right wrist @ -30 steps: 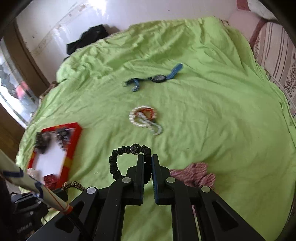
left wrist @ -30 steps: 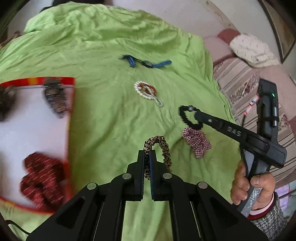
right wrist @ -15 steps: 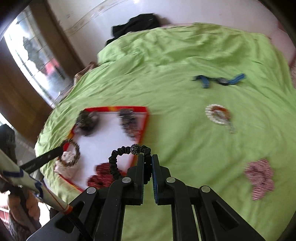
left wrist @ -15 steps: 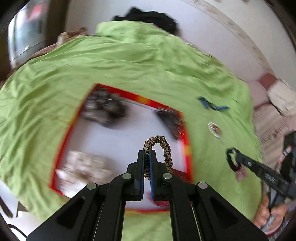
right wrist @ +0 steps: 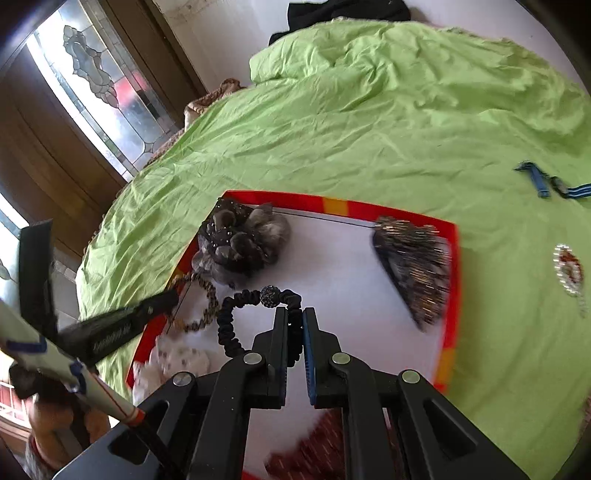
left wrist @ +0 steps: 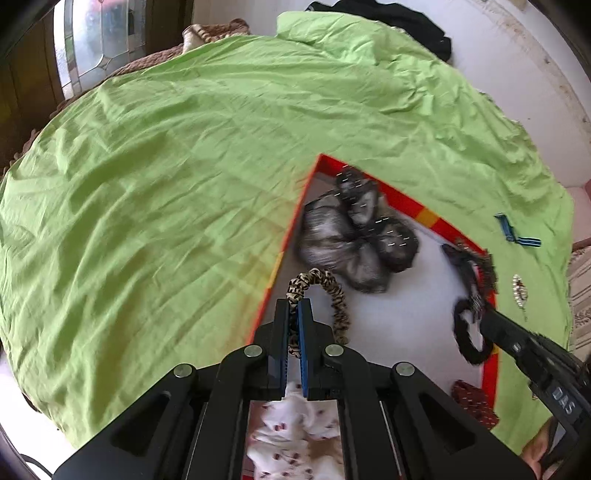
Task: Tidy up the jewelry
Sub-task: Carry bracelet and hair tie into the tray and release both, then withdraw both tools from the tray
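Observation:
My left gripper (left wrist: 294, 306) is shut on a leopard-print hair tie (left wrist: 334, 295), held over the left rim of a red-edged white tray (left wrist: 295, 206). My right gripper (right wrist: 294, 314) is shut on a black hair tie with a sparkly bead (right wrist: 231, 321), above the tray's white floor (right wrist: 340, 258). Each wrist view shows the other gripper: the right gripper (left wrist: 484, 314) with its black tie (left wrist: 467, 336), and the left gripper (right wrist: 173, 295) with the leopard tie (right wrist: 207, 306). Inside the tray lie grey-black scrunchies (right wrist: 240, 247), a dark beaded piece (right wrist: 417, 266), a white spotted scrunchie (right wrist: 177, 362) and a red one (right wrist: 314, 454).
The tray rests on a wrinkled green sheet (left wrist: 166, 184). A blue strap (right wrist: 546, 184) and a pearl bracelet (right wrist: 569, 269) lie on the sheet right of the tray. Black clothing (right wrist: 343, 11) sits at the far edge, a glass-panelled door (right wrist: 96, 85) at the left.
Both grippers swung left across the sheet, from beside the pearl bracelet and checked scrunchie to over the tray, each still holding its hair tie.

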### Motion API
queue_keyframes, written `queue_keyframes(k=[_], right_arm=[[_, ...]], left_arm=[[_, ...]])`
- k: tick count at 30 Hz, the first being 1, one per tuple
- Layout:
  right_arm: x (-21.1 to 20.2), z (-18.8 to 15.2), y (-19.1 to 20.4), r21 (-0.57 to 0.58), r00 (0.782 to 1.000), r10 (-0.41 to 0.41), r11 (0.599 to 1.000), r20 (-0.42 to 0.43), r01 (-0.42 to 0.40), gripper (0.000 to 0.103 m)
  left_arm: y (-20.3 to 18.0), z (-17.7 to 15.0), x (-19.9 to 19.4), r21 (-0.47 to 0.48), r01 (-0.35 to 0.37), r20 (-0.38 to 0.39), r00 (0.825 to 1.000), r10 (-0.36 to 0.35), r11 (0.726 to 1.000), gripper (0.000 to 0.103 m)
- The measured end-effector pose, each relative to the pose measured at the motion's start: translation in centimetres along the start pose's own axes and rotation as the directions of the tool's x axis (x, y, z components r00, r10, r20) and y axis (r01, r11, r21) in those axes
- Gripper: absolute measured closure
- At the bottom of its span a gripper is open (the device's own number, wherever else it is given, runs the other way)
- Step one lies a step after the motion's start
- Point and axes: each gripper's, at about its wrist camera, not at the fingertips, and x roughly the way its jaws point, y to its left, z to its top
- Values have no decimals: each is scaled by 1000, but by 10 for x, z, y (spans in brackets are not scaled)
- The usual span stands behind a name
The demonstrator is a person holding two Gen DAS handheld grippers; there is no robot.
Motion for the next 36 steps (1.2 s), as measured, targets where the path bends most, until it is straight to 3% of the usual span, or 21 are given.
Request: queue_keyframes(k=[9, 12, 14, 16, 17, 21, 25, 36], right_arm=[[51, -4, 29, -57, 998, 12, 998, -57, -15, 90], [50, -7, 31, -72, 999, 3, 997, -52, -7, 73], [41, -9, 30, -78, 999, -3, 997, -34, 1, 65], [31, -11, 28, -78, 1000, -3, 997, -20, 1, 62], [23, -12, 26, -77, 1000, 1, 997, -12, -2, 61], [-12, -26, 19, -87, 1000, -1, 996, 21, 3, 58], [-53, -52, 6, -100, 997, -34, 994, 72, 41, 47], [-121, -124, -51, -27, 975, -177, 983, 136, 183, 47]], left_arm=[[6, -7, -23, -1, 22, 46, 999, -22, 1000, 96], [4, -12, -42, 3, 20, 89, 996, -20, 1000, 92], [1, -15, -54, 7, 9, 119, 993, -10, 1000, 86], [-3, -19, -64, 6, 0, 141, 990, -1, 1000, 68], [-5, -23, -70, 3, -7, 156, 988, 6, 1000, 66], [-16, -35, -91, 14, -19, 193, 981, 16, 1000, 65], [-34, -53, -109, 31, -46, 210, 977, 38, 998, 63], [-98, -100, -131, 120, -103, 235, 969, 73, 987, 59]])
